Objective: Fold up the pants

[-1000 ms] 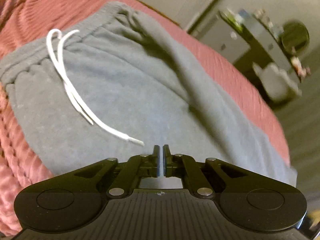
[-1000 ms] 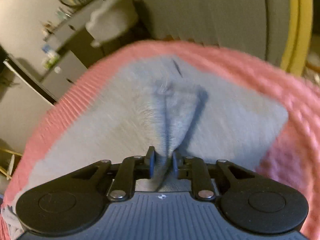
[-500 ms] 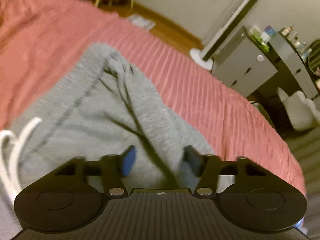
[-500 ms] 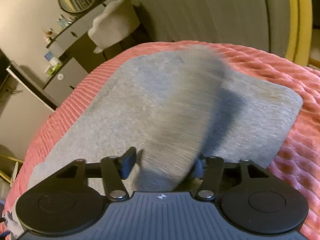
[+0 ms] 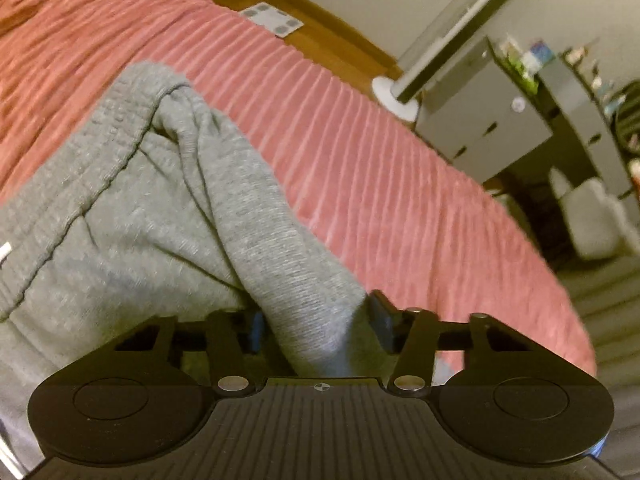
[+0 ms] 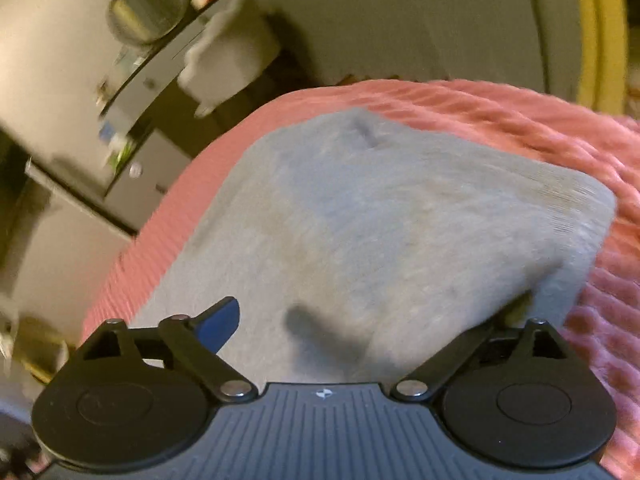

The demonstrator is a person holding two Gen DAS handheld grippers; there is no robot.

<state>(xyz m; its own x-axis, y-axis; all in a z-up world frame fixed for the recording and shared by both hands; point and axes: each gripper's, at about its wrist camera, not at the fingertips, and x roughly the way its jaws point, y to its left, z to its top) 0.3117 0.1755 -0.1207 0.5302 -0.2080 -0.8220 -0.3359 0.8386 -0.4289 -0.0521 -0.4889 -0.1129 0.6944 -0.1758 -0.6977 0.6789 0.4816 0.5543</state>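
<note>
Grey sweatpants (image 5: 132,216) lie on a pink ribbed bedspread (image 5: 340,152). In the left wrist view the waistband end shows, with a raised fold of grey cloth running down between the jaws of my left gripper (image 5: 316,322), which is open around that fold. In the right wrist view the folded leg end of the pants (image 6: 380,220) lies flat on the bedspread (image 6: 560,120). My right gripper (image 6: 372,320) is wide open just above the cloth, holding nothing; its right fingertip is hidden under the cloth edge.
The bed edge runs along the right in the left wrist view, with a grey cabinet (image 5: 480,128) and a white stool (image 5: 592,220) beyond. A scale (image 5: 272,24) lies on the wood floor. A round mirror (image 6: 148,12) stands on the dresser.
Both grippers have opened. The right one let go of the grey fold it pinched and the cloth settled flat. The left one moved along the waistband and now straddles a fold.
</note>
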